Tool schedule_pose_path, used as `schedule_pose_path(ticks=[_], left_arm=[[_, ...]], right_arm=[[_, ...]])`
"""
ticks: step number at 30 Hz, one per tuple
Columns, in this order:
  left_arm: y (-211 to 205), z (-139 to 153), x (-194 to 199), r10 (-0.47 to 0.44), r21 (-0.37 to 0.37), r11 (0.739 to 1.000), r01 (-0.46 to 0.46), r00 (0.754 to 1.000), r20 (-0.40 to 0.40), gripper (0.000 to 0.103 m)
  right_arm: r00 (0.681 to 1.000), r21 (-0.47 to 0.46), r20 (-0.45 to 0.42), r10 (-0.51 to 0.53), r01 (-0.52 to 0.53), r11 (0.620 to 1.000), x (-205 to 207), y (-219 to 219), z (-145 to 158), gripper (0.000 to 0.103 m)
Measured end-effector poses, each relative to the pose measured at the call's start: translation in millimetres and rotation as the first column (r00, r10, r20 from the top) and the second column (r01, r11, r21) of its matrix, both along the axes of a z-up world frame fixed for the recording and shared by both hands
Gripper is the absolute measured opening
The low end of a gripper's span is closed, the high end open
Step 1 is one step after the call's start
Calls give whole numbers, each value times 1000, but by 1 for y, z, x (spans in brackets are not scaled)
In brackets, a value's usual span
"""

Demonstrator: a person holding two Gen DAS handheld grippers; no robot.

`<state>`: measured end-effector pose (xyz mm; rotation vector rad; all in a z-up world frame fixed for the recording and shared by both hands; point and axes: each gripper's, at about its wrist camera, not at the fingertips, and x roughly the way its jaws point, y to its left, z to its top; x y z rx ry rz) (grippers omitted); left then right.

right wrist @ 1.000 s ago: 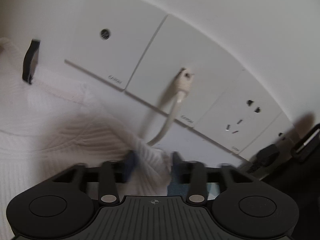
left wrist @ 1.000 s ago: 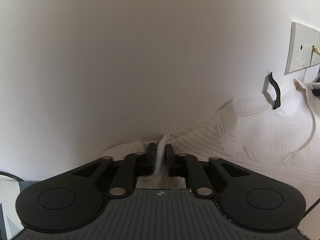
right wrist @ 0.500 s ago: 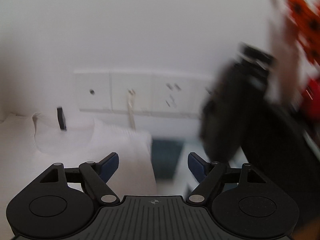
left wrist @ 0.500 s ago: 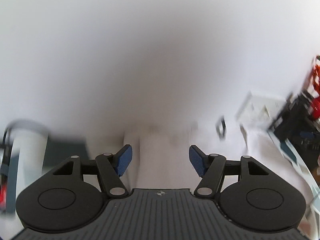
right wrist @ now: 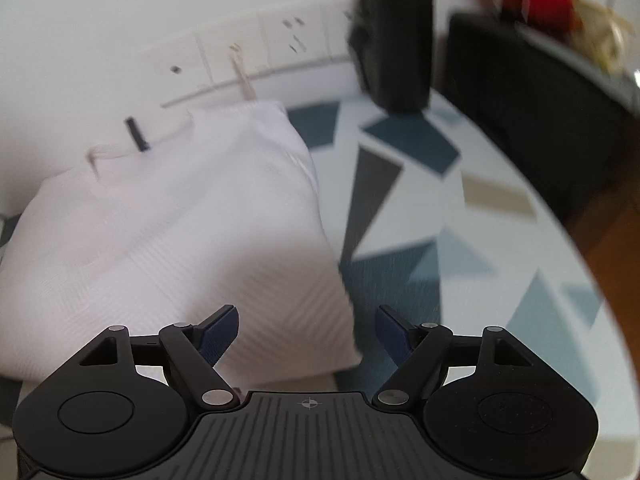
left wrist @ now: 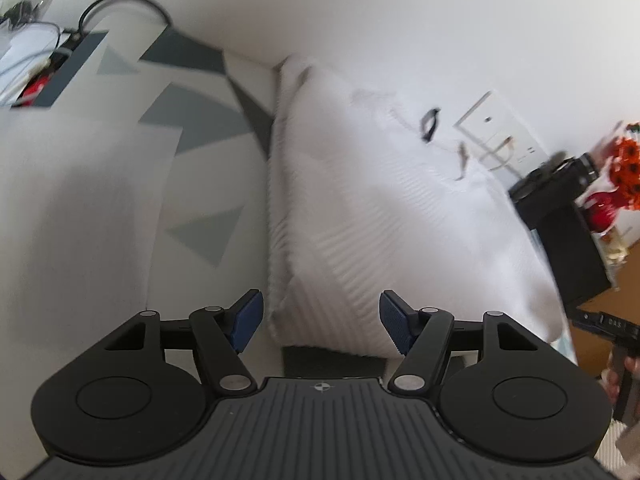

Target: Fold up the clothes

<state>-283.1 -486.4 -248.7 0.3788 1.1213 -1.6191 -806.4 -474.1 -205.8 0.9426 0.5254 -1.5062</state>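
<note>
A white ribbed garment [left wrist: 384, 216] lies folded into a rectangle on the patterned table, its collar with a black tag [left wrist: 431, 123] toward the wall. My left gripper [left wrist: 321, 322] hovers open above the garment's near left corner, nothing between its fingers. In the right wrist view the same garment [right wrist: 172, 240] fills the left half, black tag [right wrist: 136, 134] at its far edge. My right gripper [right wrist: 308, 338] is open over the garment's near right corner, holding nothing.
The tabletop [right wrist: 420, 216] has a grey, blue and white triangle pattern. Wall sockets [right wrist: 256, 52] with a plugged cable sit behind the garment. A black box [right wrist: 394, 32] and red and orange items [left wrist: 616, 184] stand at the right. Cables and clutter [left wrist: 28, 52] lie far left.
Both grippers let go of the garment's top edge at the wall, opened, and pulled back toward me and upward. The garment now lies flat and folded.
</note>
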Motion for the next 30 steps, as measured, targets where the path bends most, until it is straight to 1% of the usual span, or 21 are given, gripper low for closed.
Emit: schedule_pose_path(ticks=[3,4,6,8,9,10,11,12,13,16,19,22,27,30], left_arm=[[3,-1,-2,-2,-45,999,2,1000,11,65],[3,-2,-2,9,-54,998,-9,1000,1,65],[0,-5,-4,29,-49,998,-30,999,-15,62],[-2,-10,-7,36,-47,998,-37,999,-13,58],[-2,-11,-11,30,-53,998,-29,1000,2,55],[0,-11,-12,19,-62,998,-19,1000,7,45],[3,-10,-12,9,-72,997,-8,1000,10,33],[6,-9,-12,-1,-81,997,2,1000,13,29],[9,-9,-13,-12,-90,996,13,1000,17,24],[19,-8,-8,-40,-90,995,41,999,12,22],[35,-7,-3,-43,-84,996,43,999,3,21],[57,-3,-2,-37,-79,996,38,999,19,21],[114,0,-8,-6,-59,998,8,999,39,21],[153,-1,-13,32,-45,999,-30,998,48,22]], right_arm=[[997,15,55,-63,62,998,6,-3,-15,72],[996,16,59,-71,70,997,9,-5,-17,71],[996,19,34,-84,83,996,15,-8,-21,68],[996,18,16,-86,85,996,19,-11,-24,52],[996,15,19,-84,83,996,20,-11,-25,49],[996,11,21,-82,82,997,20,-11,-24,41],[997,6,22,-79,79,997,21,-10,-24,33],[997,3,26,-73,73,997,22,-9,-22,30],[997,-2,34,-64,65,998,22,-7,-21,22],[999,-9,25,-34,34,999,23,2,-18,19],[1000,-4,20,1,-1,1000,24,15,-17,18],[999,9,49,22,-23,1000,23,37,-16,18],[993,18,112,45,-47,999,15,89,-20,18],[986,24,151,64,-69,997,6,121,-21,19]])
